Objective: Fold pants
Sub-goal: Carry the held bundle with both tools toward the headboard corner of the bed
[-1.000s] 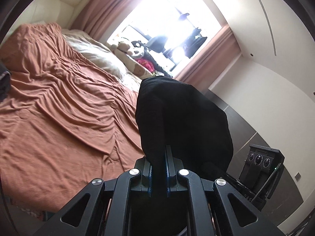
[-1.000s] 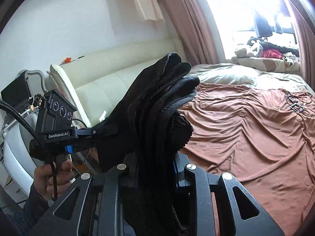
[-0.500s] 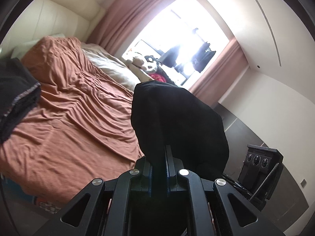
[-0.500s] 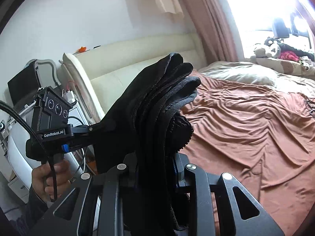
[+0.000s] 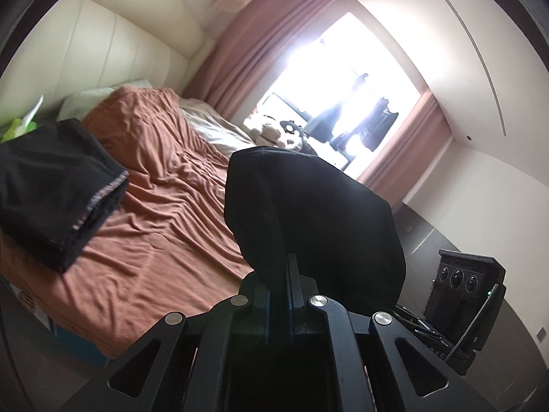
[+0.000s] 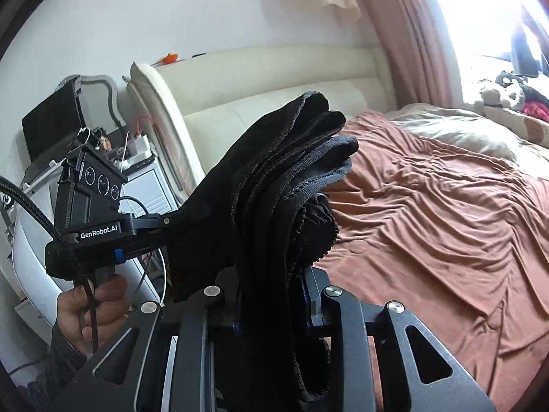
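The black pants (image 6: 274, 189), folded into several layers, are being held up in the air between both tools, off the bed (image 6: 446, 223) and near its foot-side edge.

The right gripper (image 6: 271, 295) is clamping a thick bundle of the layered fabric; its jaws are standing partly apart because of the bulk between them, and the folded edges (ribbed hems among them) are fanning out above the fingers toward the cream headboard (image 6: 274, 79).

The left gripper (image 5: 287, 267) is pinching a thin fold of the same pants, with its jaws nearly together. In the left wrist view the cloth is rising above the jaws as a dark rounded hump that is blocking part of the bed. In the right wrist view this same tool is appearing from the side, to the left of the bed, with its fingers buried in the fabric and a person's hand (image 6: 92, 305) wrapping its handle.

The bed is carrying a wrinkled rust-coloured sheet (image 5: 164, 213). A second dark folded garment (image 5: 51, 189) is lying on the sheet, on the headboard side of the held pants and well apart from them. Soft toys (image 6: 497, 92) are sitting beyond the bed, by the bright window (image 5: 336, 103) with its pink curtains (image 5: 260, 51).
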Demonstrator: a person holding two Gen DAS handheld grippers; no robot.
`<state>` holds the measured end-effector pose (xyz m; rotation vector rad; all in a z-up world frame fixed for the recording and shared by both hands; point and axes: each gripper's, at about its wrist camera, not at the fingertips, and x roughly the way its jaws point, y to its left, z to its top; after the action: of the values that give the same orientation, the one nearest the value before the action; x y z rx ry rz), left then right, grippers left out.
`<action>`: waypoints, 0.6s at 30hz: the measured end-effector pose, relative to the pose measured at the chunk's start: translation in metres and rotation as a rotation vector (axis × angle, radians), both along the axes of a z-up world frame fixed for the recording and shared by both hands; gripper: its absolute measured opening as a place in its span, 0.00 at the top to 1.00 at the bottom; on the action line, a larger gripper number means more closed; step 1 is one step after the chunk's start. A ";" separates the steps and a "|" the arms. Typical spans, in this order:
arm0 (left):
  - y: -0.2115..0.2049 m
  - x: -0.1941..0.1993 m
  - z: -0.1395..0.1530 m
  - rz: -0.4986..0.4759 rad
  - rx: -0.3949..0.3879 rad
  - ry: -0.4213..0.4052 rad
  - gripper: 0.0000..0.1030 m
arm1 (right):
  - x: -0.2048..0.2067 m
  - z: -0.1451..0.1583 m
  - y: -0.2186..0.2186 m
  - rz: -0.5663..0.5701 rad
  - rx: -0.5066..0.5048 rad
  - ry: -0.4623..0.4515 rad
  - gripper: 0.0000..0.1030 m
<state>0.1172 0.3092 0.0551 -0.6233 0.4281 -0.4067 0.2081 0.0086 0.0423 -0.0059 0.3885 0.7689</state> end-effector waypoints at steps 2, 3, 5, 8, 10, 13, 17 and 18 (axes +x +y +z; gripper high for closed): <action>0.016 0.004 -0.003 0.016 -0.003 0.003 0.94 | 0.009 0.000 0.011 0.015 -0.013 0.003 0.79; 0.022 0.005 -0.004 0.020 -0.004 0.003 0.95 | 0.012 0.000 0.019 0.023 -0.019 0.003 0.79; 0.037 0.009 -0.006 0.037 -0.012 0.003 0.95 | 0.020 0.000 0.032 0.037 -0.033 0.003 0.79; 0.064 0.016 -0.009 0.066 -0.023 0.006 0.95 | 0.034 0.000 0.052 0.054 -0.048 0.005 0.79; 0.079 0.020 -0.009 0.082 -0.022 0.013 0.95 | 0.045 0.000 0.063 0.061 -0.049 0.013 0.79; 0.102 0.028 -0.006 0.112 -0.004 0.026 0.95 | 0.067 0.001 0.083 0.073 -0.041 0.034 0.79; 0.131 0.041 0.003 0.151 0.028 0.036 0.95 | 0.095 0.004 0.113 0.097 -0.021 0.048 0.79; 0.138 0.046 0.006 0.154 0.042 0.038 0.95 | 0.100 0.004 0.118 0.103 -0.014 0.053 0.79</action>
<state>0.1628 0.4476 0.0615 -0.6195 0.4207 -0.2387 0.3083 0.1270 0.0463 -0.0192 0.4469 0.8694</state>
